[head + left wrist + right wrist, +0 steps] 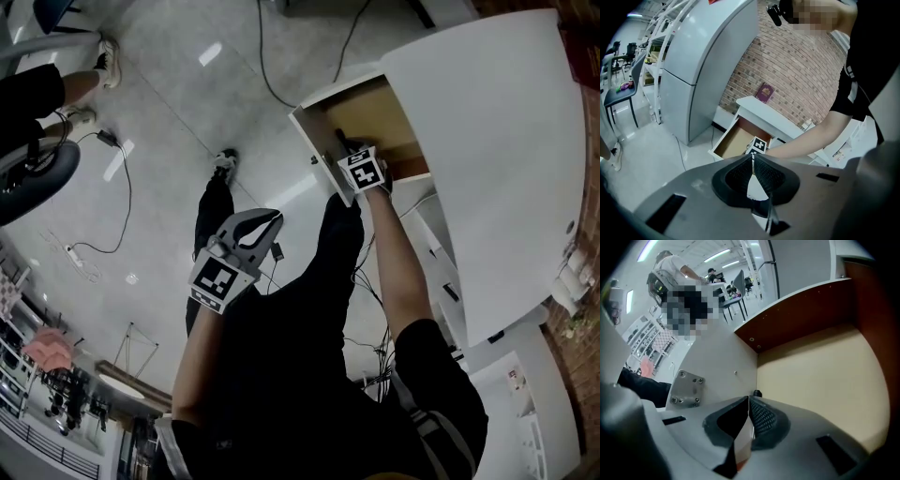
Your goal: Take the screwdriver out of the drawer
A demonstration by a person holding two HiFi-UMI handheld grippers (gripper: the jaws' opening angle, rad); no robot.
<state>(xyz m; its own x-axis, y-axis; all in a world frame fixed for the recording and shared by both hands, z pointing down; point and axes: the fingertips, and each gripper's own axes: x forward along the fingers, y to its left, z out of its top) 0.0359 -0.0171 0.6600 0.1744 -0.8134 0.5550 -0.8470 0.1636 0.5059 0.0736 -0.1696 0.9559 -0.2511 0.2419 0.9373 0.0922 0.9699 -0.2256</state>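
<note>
The wooden drawer (380, 111) of a white cabinet (497, 159) stands pulled open. My right gripper (354, 155) reaches over the drawer's front edge, jaws closed. A small dark end of the screwdriver (756, 393) pokes out just past the closed pads of my right gripper (749, 400), above the bare drawer floor (820, 380). In the head view the same screwdriver (339, 140) shows as a dark stub ahead of the marker cube. My left gripper (262, 225) hangs shut and empty in front of the person's body. From the left gripper view, past my left gripper (753, 160), the drawer (733, 140) appears.
The white drawer front (717, 362) carries a metal plate (686, 389). A grey refrigerator (703, 61) stands left of the cabinet, before a brick wall (797, 75). A maroon book (764, 93) lies on the cabinet top. Cables (112, 178) trail over the floor.
</note>
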